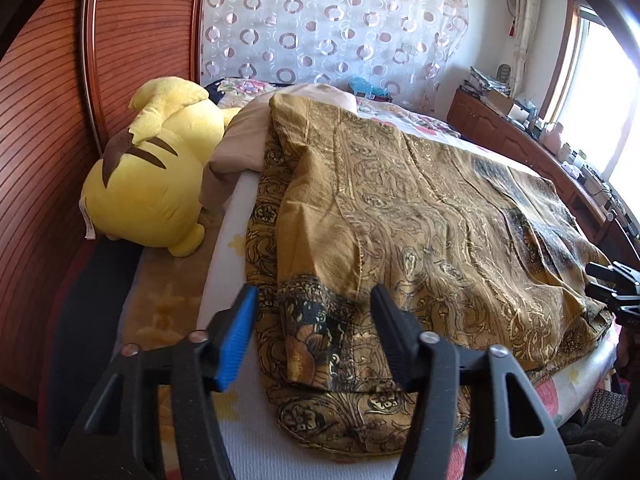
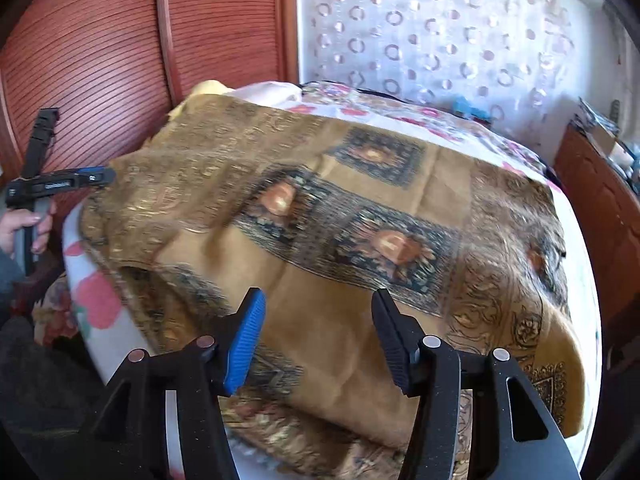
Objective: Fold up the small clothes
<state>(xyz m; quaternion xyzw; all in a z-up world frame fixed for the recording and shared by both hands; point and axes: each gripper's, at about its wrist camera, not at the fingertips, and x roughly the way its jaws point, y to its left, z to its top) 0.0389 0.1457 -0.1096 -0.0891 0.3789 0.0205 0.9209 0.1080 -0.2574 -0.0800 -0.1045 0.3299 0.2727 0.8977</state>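
A mustard-gold patterned garment [image 1: 420, 216] lies spread across the bed [image 1: 236, 432], partly folded, with one layer turned over another along its near edge. Dark rectangular panels with orange medallions run across it in the right wrist view [image 2: 360, 232], which is somewhat blurred.

The left hand-held gripper [image 1: 314, 300] hovers over the garment's near left edge, its two fingers spread apart with nothing between them; one finger carries a blue ribbed pad [image 1: 236, 344]. The right hand-held gripper [image 2: 318, 304] is likewise spread wide over the garment's near edge, holding nothing. In the right wrist view the left tool shows at the far left, held by a hand [image 2: 24, 228], its tip close to the garment's corner.

Beneath the garment, a white surface and a floral bedspread [image 2: 96, 296] show at the bed's edges. A tan pillow [image 1: 236, 148] sits at the head of the bed, just beside a yellow plush toy [image 1: 148, 176]. Behind them stand a slatted wooden headboard [image 1: 44, 120] and a sheer curtain [image 1: 332, 20] with ring patterns. A wooden cabinet [image 1: 516, 140] with clutter runs under the bright window [image 1: 608, 92].
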